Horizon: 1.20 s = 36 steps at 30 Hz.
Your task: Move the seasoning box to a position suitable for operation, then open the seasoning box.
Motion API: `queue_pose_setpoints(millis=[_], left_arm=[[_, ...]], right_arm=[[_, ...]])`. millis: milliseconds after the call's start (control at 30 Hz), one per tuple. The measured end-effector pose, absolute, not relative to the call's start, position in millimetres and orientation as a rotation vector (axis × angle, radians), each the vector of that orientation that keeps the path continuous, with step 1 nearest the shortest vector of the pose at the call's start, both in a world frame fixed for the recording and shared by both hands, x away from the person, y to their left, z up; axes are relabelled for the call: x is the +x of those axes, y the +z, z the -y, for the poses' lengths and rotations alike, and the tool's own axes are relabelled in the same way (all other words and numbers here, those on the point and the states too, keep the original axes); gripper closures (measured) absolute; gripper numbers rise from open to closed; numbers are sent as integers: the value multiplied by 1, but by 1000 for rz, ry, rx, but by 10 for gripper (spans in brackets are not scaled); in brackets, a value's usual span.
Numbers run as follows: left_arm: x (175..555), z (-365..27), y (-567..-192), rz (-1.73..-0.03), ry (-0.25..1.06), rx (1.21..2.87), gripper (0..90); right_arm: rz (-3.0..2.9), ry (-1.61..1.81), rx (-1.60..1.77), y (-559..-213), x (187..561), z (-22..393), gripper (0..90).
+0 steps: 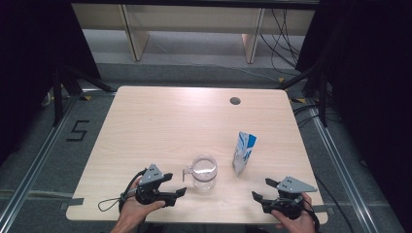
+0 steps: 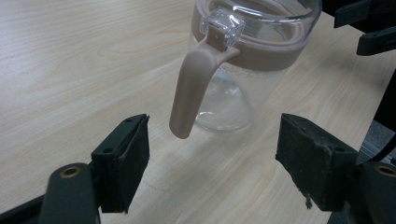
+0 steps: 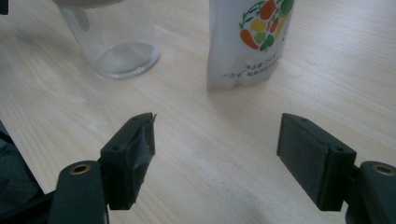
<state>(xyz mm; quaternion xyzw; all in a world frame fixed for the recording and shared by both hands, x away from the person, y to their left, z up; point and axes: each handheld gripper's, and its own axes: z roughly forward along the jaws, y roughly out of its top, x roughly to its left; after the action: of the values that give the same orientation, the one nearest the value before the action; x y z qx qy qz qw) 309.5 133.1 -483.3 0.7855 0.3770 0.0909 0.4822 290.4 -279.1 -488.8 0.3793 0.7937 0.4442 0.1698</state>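
The counter (image 1: 160, 116) is a pale wood-grain top with a round cable hole (image 1: 235, 101) near its far edge. A clear glass jug (image 1: 204, 172) stands upright on it. A printed pouch (image 1: 244, 152) stands upright near the jug, beyond and to its right.

Clear jug (image 1: 204, 172), beige handle (image 2: 191, 88); white-blue pouch (image 1: 244, 153), vegetable print.

We hold two black grippers. The left gripper (image 1: 178, 184) and the right gripper (image 1: 261, 189) each carry a grey three-cornered plate dotted with small dark screws on top. Our jaws end in thick black pads with worn, fraying edges, and brass-ringed screw holes sit behind them. A black cable (image 1: 109, 202) loops from the left one.
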Motion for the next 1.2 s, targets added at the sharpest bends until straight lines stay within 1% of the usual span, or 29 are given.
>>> queue_pose_setpoints(millis=[267,433,467,567,600,767,900,1000,1167,1200], left_arm=[[306,-135,-484,-932,223,1915,241],[305,-135,-481,-927,230,1903,245],[304,-135,-480,-931,232,1904,249],[304,-135,-478,-929,225,1905,260],[304,-133,-477,-931,232,1879,265],[302,-133,-468,-911,241,1871,325],[301,-133,-464,-900,259,1845,443],[301,-134,-458,-872,301,1842,546],[301,-132,-446,-851,338,1819,733],[303,-131,-444,-826,338,1821,760]], right_arm=[[-2256,1255,1061,-488,291,278,285],[-2264,1255,1119,-488,288,275,286],[-2257,1240,1053,-488,290,277,288],[-2275,1248,1044,-488,291,277,291],[-2277,1247,1047,-488,291,277,295],[-2275,1275,1095,-489,289,275,314],[-2269,1266,1023,-488,291,275,340],[-2293,1280,1024,-488,290,272,369],[-2297,1274,1025,-487,287,270,410],[-2305,1295,1016,-488,288,270,418]])
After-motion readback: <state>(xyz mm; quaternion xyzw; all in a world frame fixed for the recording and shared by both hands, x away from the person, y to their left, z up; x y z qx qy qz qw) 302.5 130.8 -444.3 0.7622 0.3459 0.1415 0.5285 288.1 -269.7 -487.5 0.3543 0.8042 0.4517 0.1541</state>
